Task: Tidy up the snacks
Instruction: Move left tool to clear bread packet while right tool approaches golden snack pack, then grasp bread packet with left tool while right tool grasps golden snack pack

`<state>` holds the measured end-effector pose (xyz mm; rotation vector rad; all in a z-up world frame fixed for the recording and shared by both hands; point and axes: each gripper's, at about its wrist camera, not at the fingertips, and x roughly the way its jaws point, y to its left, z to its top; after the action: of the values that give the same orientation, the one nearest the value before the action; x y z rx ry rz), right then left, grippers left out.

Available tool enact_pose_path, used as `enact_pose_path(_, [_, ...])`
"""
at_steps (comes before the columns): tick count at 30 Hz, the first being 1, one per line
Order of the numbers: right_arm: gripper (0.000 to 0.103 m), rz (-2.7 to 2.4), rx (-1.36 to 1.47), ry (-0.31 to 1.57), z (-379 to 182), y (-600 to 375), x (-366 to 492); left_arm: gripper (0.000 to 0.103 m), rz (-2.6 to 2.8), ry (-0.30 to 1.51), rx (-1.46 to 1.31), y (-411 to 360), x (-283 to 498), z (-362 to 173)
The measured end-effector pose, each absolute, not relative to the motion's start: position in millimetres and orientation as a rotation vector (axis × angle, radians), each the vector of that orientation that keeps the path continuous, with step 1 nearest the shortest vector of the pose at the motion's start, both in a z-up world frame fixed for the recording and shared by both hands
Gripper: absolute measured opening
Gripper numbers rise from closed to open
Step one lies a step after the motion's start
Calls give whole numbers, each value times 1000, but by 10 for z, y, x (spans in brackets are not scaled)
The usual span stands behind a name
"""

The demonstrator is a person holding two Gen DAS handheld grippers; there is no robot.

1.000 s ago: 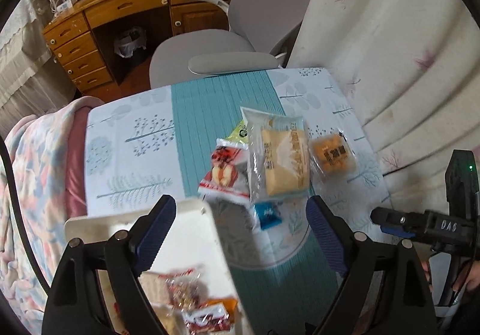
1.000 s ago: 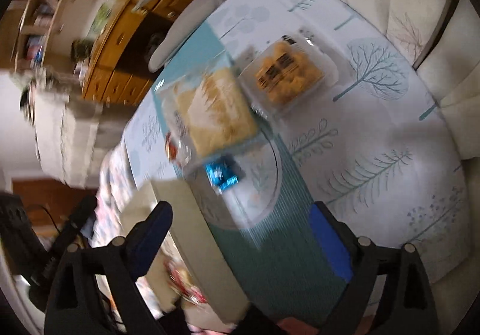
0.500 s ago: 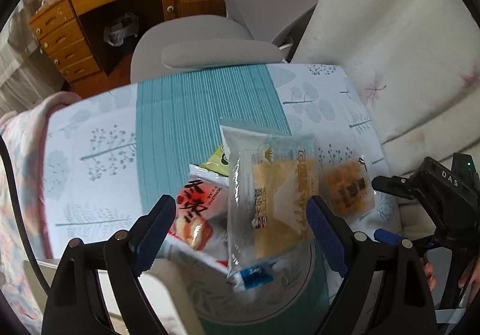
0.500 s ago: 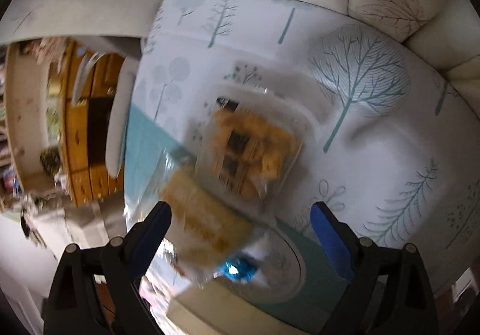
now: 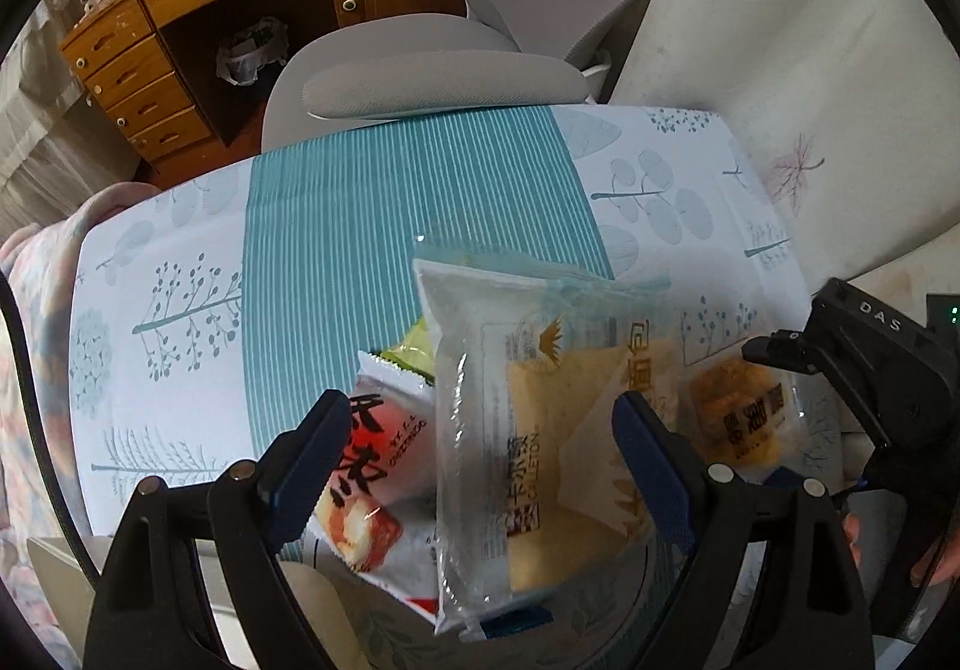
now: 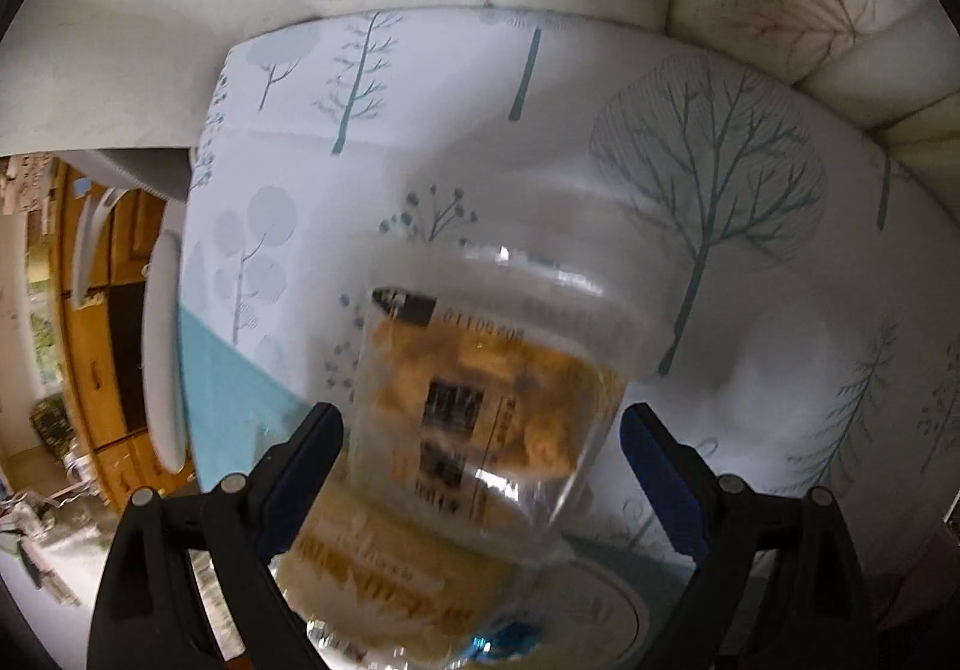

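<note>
Snacks lie clustered on the worktop [image 5: 372,226]; each open hand-held gripper, left [image 5: 480,466] over the bread packet [image 5: 540,430], right [image 6: 480,460] over the biscuit packet [image 6: 480,400], must lower and close.

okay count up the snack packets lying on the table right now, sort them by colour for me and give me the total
Clear packets with yellow or orange cake inside: 2, the big sandwich cake packet and the small orange pastry packet
Red and white packet: 1
Yellow-green packet, mostly hidden: 1
Small blue packet, mostly hidden: 1
Total: 5
</note>
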<state>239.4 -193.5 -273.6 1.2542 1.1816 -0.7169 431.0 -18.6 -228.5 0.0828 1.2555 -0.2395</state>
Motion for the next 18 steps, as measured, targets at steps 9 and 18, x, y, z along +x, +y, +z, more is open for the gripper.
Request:
enact_pose_path(9, [95,-731,1196,1221,-2925,-2002,2595,88,-232,1292,34,-268,4381,-2460])
enact_pose_path(18, [94,-740,1093,1269,-2936,-1929,2793,63,-238,1313,-34,-331,4367,-2537])
